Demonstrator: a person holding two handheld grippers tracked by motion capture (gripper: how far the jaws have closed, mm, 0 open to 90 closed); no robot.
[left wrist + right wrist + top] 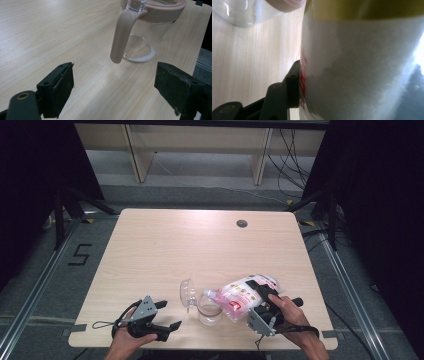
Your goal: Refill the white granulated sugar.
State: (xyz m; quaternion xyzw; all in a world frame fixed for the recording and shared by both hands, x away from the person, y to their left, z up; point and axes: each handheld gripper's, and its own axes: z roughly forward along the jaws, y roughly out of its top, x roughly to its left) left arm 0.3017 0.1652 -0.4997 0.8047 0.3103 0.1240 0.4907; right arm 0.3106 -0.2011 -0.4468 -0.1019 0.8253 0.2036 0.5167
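Low in the high view, right of centre, the right tool is clamped on a white and pink pouch, which lies tilted with its spout over a clear jug. The jug stands on the bench near its front edge, its open lid raised at its left. In the left gripper view, the jug's pink handle hangs at upper centre and a little white powder rings its bottom. The left tool, at the lower left, rests spread wide and empty, short of the jug.
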